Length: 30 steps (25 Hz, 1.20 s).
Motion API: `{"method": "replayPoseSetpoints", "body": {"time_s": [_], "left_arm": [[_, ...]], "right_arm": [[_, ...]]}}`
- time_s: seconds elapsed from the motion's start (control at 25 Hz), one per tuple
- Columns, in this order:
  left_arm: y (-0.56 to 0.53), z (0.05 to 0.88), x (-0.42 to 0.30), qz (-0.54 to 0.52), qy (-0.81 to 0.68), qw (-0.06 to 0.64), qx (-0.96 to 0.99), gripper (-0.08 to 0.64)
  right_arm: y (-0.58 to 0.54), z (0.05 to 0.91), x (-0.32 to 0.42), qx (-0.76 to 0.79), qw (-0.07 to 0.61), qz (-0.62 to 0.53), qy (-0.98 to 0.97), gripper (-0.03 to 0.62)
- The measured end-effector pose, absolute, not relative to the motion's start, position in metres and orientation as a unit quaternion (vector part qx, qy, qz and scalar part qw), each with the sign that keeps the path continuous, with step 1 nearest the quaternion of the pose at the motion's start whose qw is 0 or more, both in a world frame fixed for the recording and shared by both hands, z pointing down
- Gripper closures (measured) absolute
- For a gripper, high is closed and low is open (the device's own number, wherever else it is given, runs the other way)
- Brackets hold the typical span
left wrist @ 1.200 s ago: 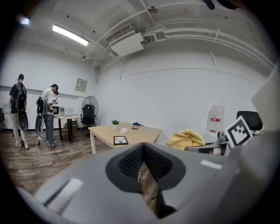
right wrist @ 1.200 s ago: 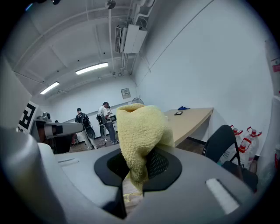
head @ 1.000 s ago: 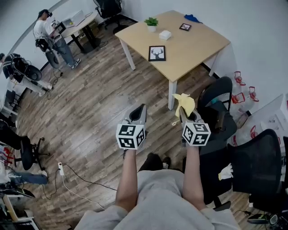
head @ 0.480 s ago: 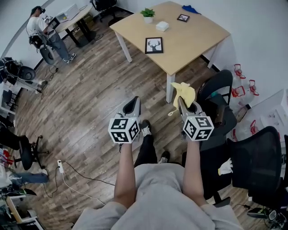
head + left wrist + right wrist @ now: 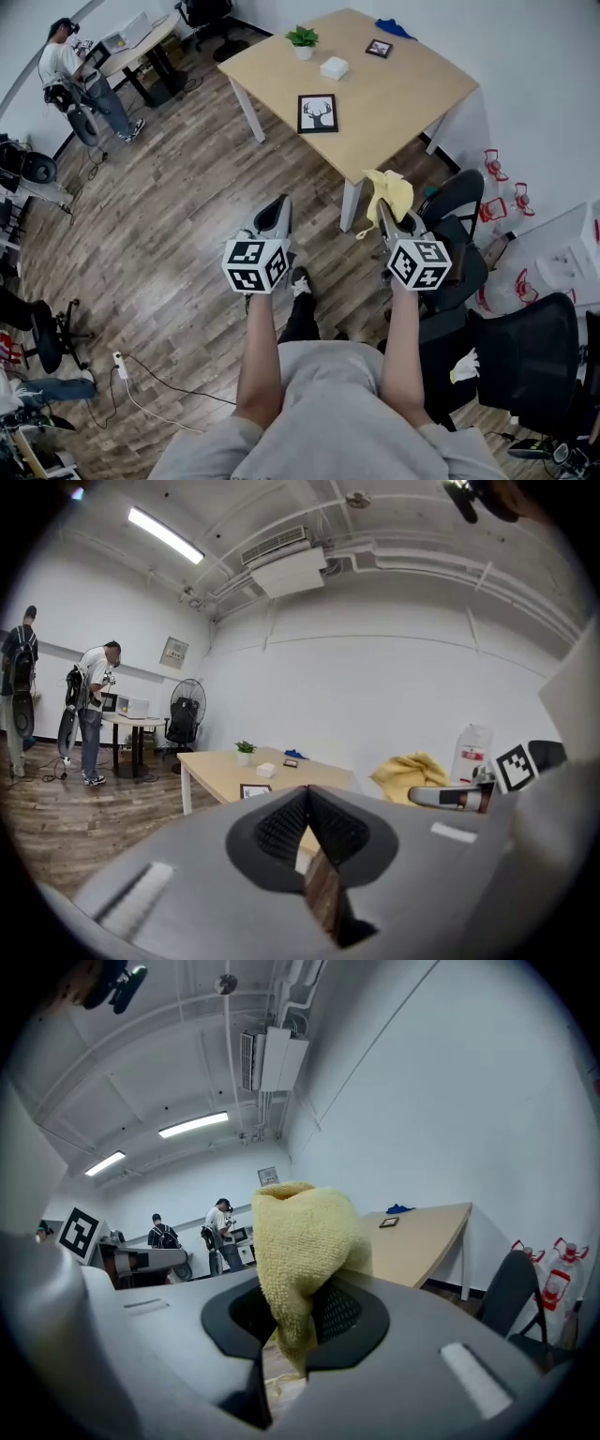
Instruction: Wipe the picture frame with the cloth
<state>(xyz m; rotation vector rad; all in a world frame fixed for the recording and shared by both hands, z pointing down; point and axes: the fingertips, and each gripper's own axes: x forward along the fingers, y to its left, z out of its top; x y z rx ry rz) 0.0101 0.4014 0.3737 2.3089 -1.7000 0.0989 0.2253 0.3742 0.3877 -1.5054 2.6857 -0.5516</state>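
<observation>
The red label on a white bottle (image 5: 472, 750) is too small to read. The right tongs (image 5: 281, 1330) are clenched on a yellow cloth (image 5: 302, 1241), which bunches up above them. The left tongs (image 5: 307, 803) are pressed together tip to tip, holding nothing. The deer picture frame (image 5: 318, 112) lies flat on the table (image 5: 412, 94), well apart from both tongs.
</observation>
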Motion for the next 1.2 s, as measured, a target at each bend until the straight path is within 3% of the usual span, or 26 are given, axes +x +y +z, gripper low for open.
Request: {"method": "replayPoseSetpoints", "body": {"time_s": [0.28, 0.64, 1.2], "left_arm": [[0.301, 0.341, -0.043, -0.017, -0.593, 0.144, 0.792, 0.508], [0.209, 0.357, -0.093, -0.019, -0.577, 0.166, 0.799, 0.508], [0.152, 0.406, -0.142, 0.015, -0.55, 0.209, 0.808, 0.508]], "right_arm": [[0.285, 0.363, 0.196, -0.485, -0.017, -0.156, 0.86, 0.538], [0.203, 0.365, 0.159, -0.505, -0.038, -0.157, 0.848, 0.538], [0.163, 0.396, 0.149, -0.552, -0.048, -0.191, 0.81, 0.538]]}}
